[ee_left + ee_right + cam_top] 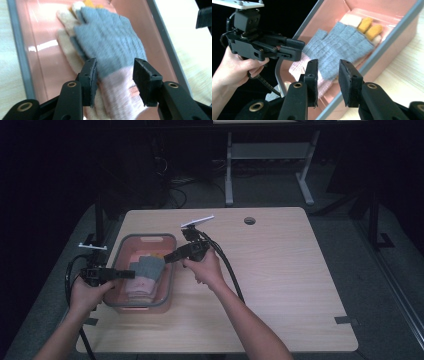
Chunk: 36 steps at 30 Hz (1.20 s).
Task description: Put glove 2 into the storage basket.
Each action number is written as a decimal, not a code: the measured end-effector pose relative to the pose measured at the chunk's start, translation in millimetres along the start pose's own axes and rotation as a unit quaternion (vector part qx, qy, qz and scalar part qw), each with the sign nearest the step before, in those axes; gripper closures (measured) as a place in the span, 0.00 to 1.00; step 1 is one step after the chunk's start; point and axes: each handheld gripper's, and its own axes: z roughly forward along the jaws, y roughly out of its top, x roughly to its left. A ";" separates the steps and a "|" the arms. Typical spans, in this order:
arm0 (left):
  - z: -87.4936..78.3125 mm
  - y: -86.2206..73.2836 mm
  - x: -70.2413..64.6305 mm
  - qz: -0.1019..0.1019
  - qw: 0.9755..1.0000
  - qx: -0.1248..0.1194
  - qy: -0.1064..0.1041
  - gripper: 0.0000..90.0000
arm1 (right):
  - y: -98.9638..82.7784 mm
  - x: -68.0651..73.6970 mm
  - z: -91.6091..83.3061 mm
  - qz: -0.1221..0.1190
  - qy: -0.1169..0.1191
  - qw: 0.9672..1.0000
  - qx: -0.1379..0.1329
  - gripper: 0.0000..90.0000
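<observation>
The grey glove [110, 40] lay in the pink bin [131, 245] on a cream glove [66, 50]. The left gripper [115, 72] stood open astride its cuff; the right gripper [328, 75] hovered open, empty.

Your forearms are bare, with no sleeves showing, and each hand carries a black gripper with a pistol-style handle: the left gripper [127, 274] and the right gripper [169, 258]. Each one has two flat, rectangular black fingers [89, 77] with small screw holes in their faces, hinged on black link arms fitted with brass-coloured rivets. A thick black cable [227, 265] trails from each body, a pale flat plate [197, 221] sits on top, and a ridged black trigger [265, 83] runs under the left handle.
</observation>
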 end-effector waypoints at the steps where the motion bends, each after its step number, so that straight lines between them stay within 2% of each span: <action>1: -1.5 1.1 0.1 0.002 1.000 0.000 0.001 0.59 | -0.6 -1.0 -1.5 0.001 -0.001 1.000 -0.003 0.77; 7: -6.9 5.7 -5.1 0.009 1.000 -0.014 -0.001 0.58 | -3.2 -6.2 -12.1 0.004 -0.007 1.000 -0.006 0.75; 12: -8.8 8.7 -10.1 0.002 0.999 -0.029 -0.015 0.57 | -7.3 -12.5 -21.2 0.008 -0.008 1.000 -0.010 0.71; 18: -9.2 12.4 -15.9 0.003 0.999 -0.034 -0.034 0.55 | -13.6 -21.6 -30.9 0.015 -0.012 1.000 -0.012 0.67; 36: -5.5 22.1 -43.5 0.031 0.995 -0.053 -0.078 0.46 | -22.8 -34.8 -57.8 0.020 -0.030 0.999 -0.029 0.60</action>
